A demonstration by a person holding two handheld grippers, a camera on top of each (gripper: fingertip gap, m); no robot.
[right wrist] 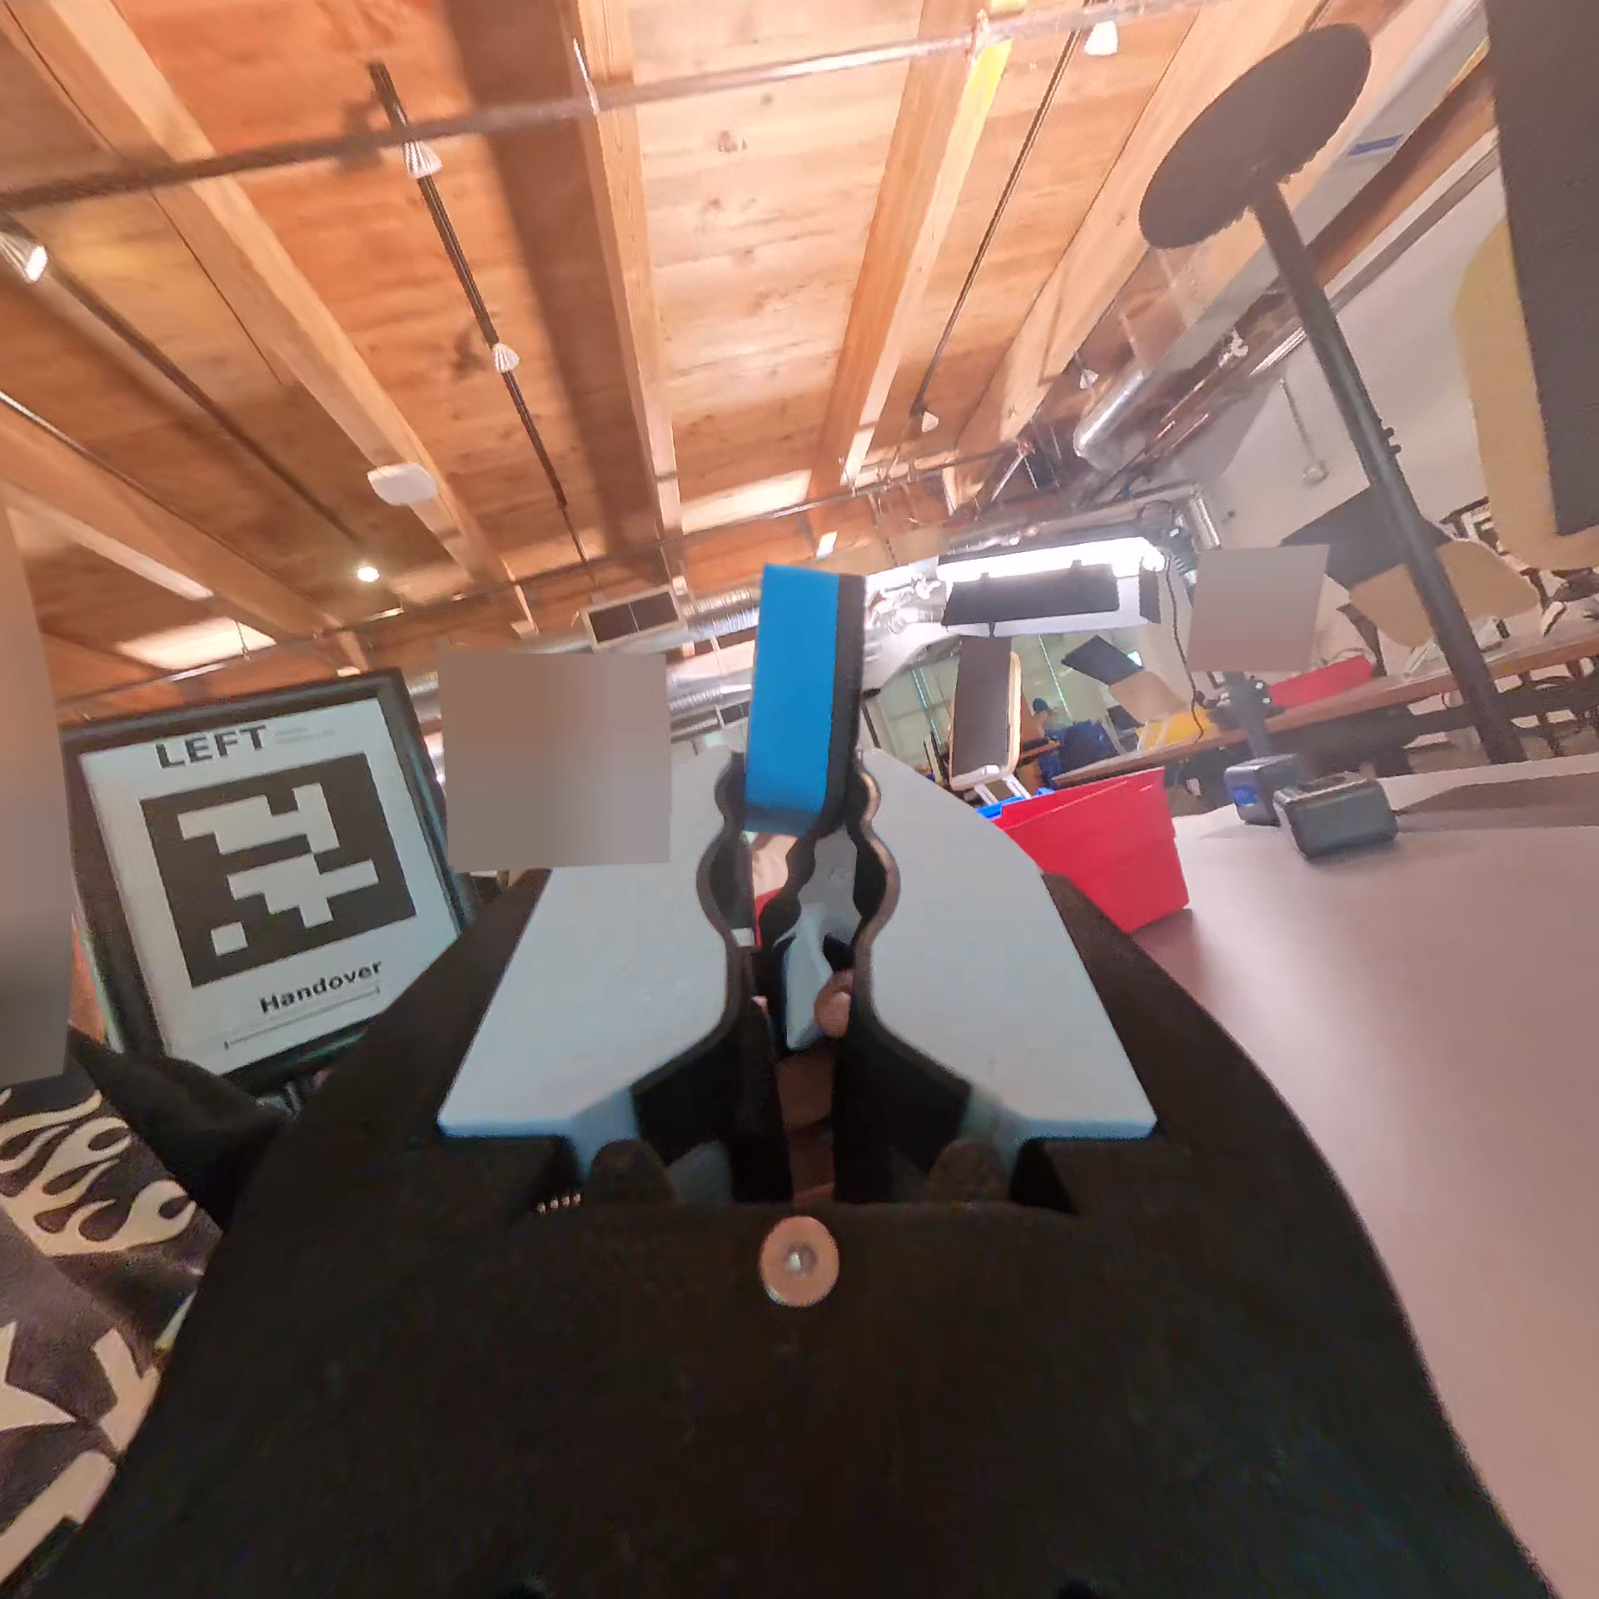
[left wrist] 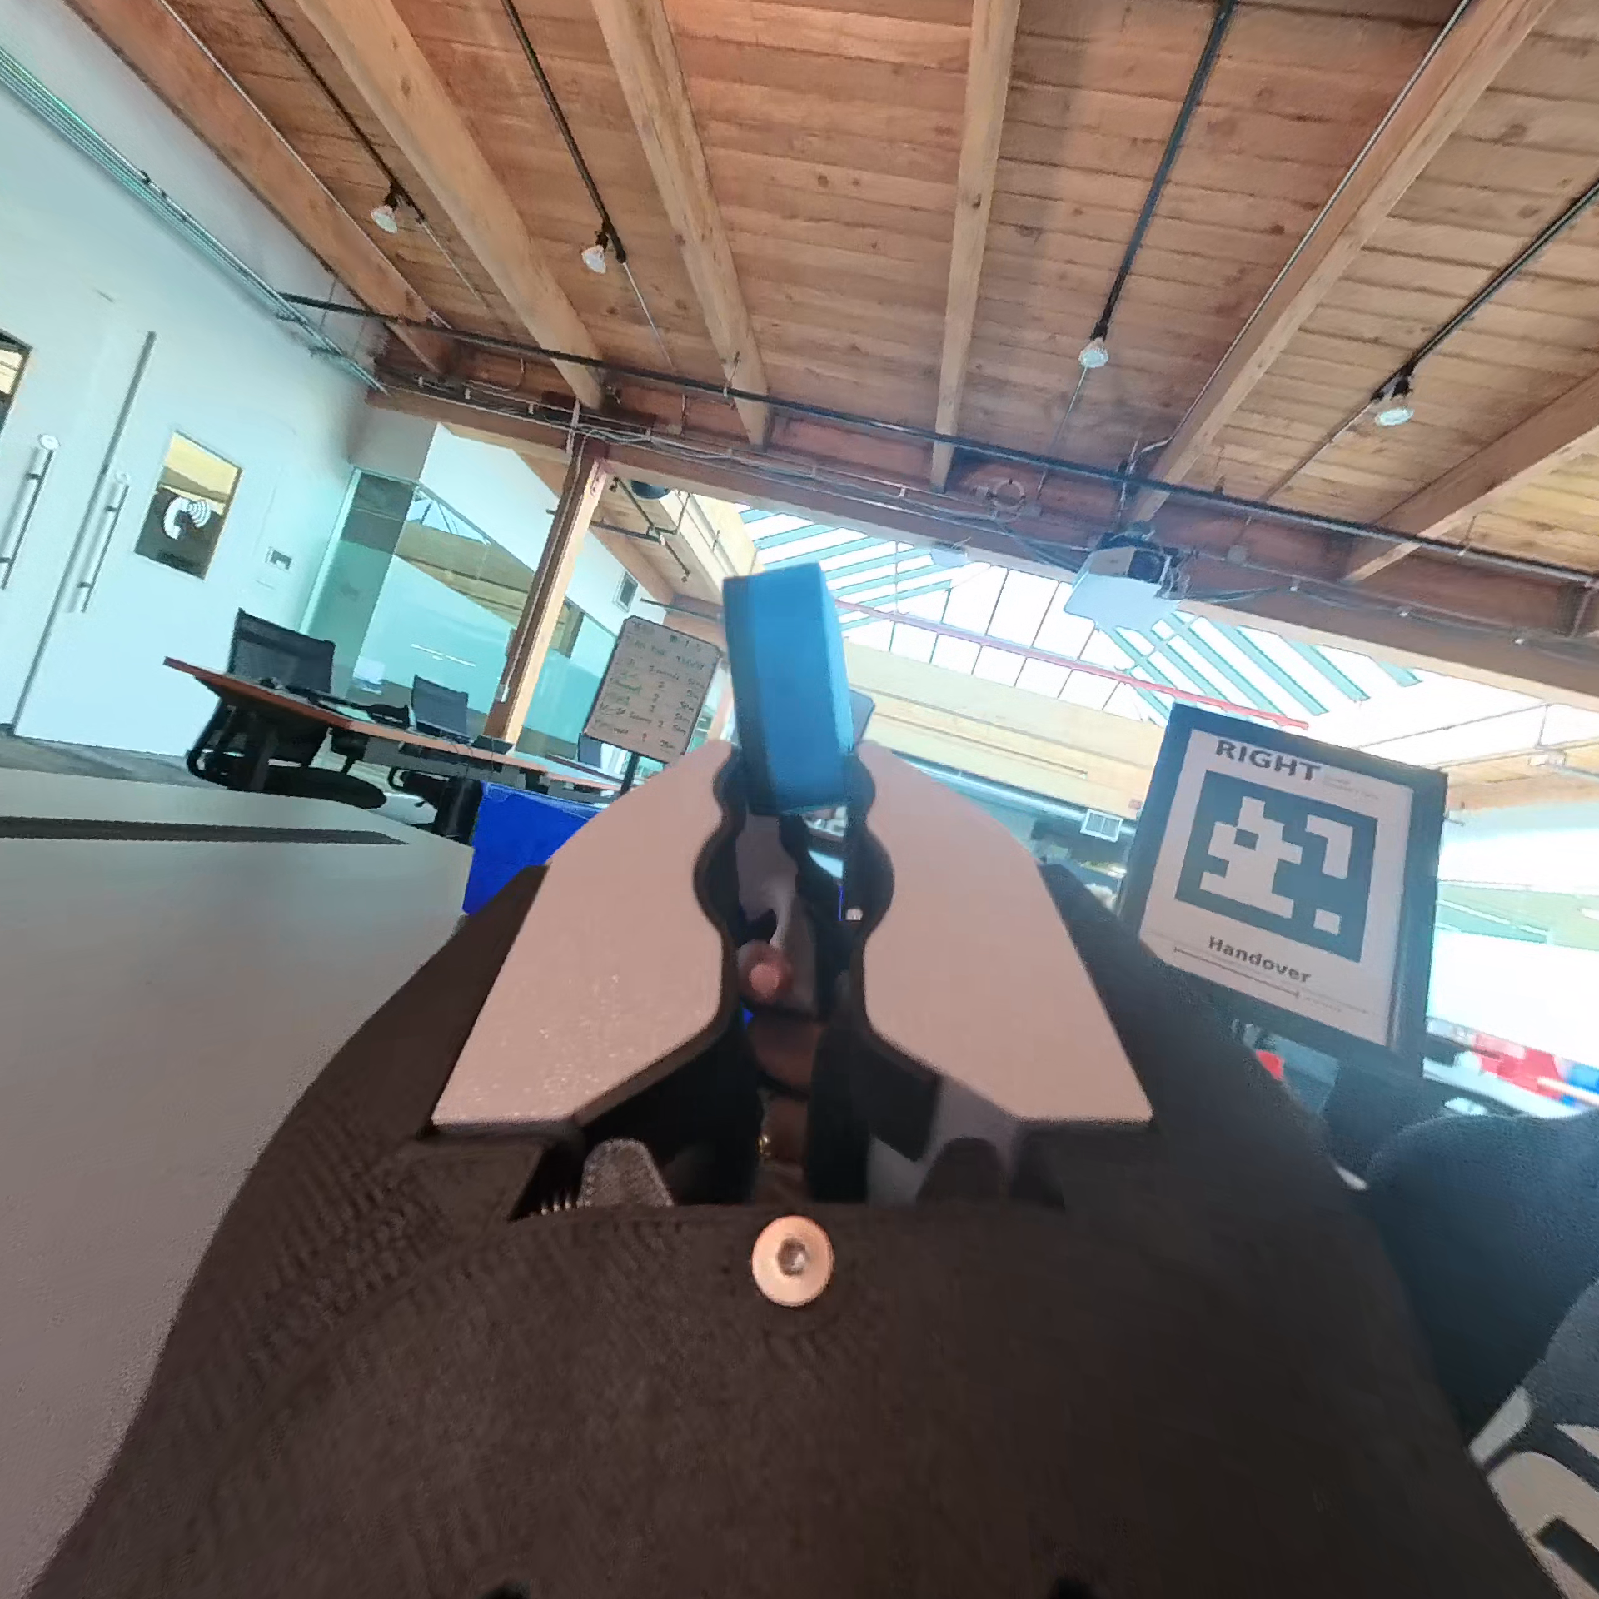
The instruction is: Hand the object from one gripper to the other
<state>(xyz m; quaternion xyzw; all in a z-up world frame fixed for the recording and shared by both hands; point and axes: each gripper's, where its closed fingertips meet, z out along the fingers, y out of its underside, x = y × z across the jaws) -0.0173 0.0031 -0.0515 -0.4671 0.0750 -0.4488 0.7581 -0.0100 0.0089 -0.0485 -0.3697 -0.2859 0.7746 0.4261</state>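
Observation:
A blue block (left wrist: 787, 683) with a black side (right wrist: 800, 701) stands upright in mid-air above the table. My left gripper (left wrist: 794, 783) is shut on its lower end. My right gripper (right wrist: 800, 779) is shut on the same lower end from the opposite side, so the two grippers face each other. Through each gripper's gap I see part of the other gripper's grey finger (right wrist: 813, 943). The right gripper's black-and-white marker card (left wrist: 1281, 874) shows in the left wrist view, and the left gripper's marker card (right wrist: 277, 874) shows in the right wrist view.
A grey table (right wrist: 1384, 1082) lies below, also in the left wrist view (left wrist: 173, 995). A red bin (right wrist: 1107, 839) and two small black devices (right wrist: 1332, 813) sit on it. A black light stand (right wrist: 1350, 433) rises at right. Desks with chairs (left wrist: 285, 701) and a blue bin (left wrist: 519, 831) stand far off. The tips of both grippers are at nearly the same place.

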